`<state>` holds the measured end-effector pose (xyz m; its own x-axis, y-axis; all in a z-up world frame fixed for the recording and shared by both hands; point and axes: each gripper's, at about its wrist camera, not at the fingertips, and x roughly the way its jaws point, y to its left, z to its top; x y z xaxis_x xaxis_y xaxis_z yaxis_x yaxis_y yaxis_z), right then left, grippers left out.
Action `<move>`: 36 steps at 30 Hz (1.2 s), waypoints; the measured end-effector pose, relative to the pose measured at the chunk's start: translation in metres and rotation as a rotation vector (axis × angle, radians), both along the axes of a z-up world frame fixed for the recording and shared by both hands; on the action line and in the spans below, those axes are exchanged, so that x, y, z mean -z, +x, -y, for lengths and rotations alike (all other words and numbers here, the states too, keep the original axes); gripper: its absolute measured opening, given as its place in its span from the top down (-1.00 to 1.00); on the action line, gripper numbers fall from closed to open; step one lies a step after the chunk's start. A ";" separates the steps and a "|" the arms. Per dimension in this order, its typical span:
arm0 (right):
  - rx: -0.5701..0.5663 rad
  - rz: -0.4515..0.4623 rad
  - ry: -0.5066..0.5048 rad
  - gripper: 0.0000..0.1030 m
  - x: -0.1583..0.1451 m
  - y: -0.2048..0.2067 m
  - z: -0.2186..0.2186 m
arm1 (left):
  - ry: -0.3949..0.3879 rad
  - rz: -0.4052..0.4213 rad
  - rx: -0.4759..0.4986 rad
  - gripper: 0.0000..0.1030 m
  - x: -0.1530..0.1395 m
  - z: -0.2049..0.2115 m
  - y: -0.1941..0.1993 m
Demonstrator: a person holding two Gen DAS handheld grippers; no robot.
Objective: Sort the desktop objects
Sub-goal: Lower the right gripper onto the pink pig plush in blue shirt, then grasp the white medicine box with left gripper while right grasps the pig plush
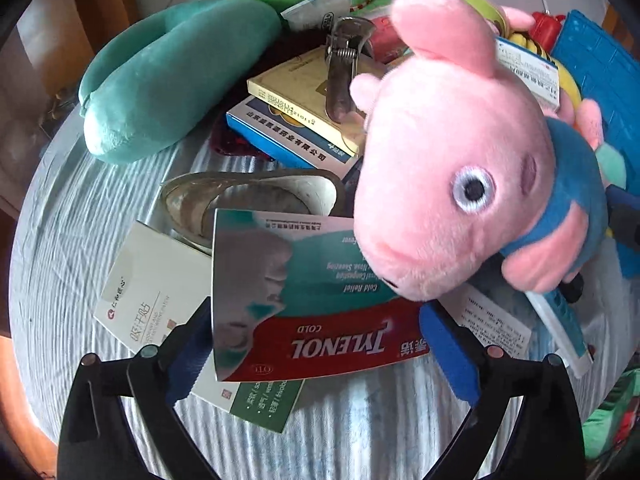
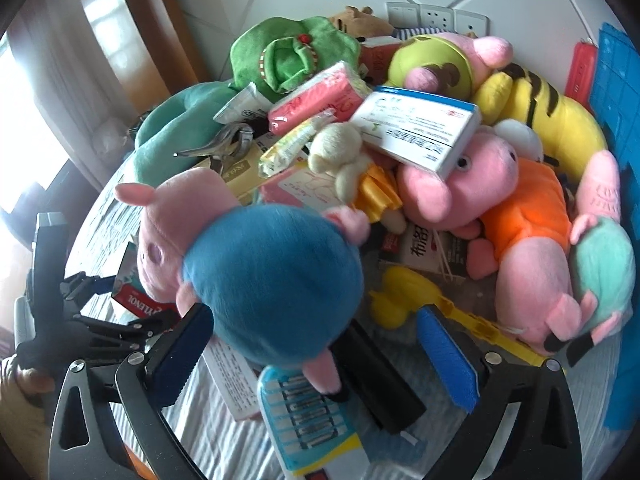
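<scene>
A red and teal Tylenol box (image 1: 304, 304) lies tilted on other cartons between the blue pads of my left gripper (image 1: 318, 356), whose jaws stand wide and open. A pink pig plush in a blue shirt (image 1: 472, 184) leans over the box's far right corner. In the right wrist view the same pig plush (image 2: 272, 280) sits between the fingers of my right gripper (image 2: 316, 352), which is open, with a clear gap at the right pad (image 2: 448, 356). The left gripper (image 2: 100, 320) shows at the left edge, with the Tylenol box (image 2: 136, 300) beyond it.
The striped tablecloth (image 1: 80, 240) carries a heap: a teal neck pillow (image 1: 168, 76), stacked medicine boxes (image 1: 296, 120), a metal clip (image 1: 344, 68), a green plush (image 2: 288, 52), an orange-shirted pig (image 2: 512, 200), a yellow striped plush (image 2: 536, 104), a blue mat (image 2: 616, 92). A hand (image 2: 24, 380) is at the lower left.
</scene>
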<state>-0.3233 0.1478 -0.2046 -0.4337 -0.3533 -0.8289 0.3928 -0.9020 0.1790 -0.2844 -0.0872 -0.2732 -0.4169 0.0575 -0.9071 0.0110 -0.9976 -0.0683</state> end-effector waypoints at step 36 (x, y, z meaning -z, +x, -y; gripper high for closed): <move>0.217 -0.022 -0.098 -0.27 -0.011 0.004 -0.122 | 0.061 -0.047 -0.074 0.52 -0.044 -0.014 0.025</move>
<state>-0.3192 0.2699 -0.1931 -0.5255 -0.3288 -0.7847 0.1968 -0.9443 0.2638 -0.2591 -0.0731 -0.2290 -0.4641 0.0795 -0.8822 0.0795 -0.9882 -0.1309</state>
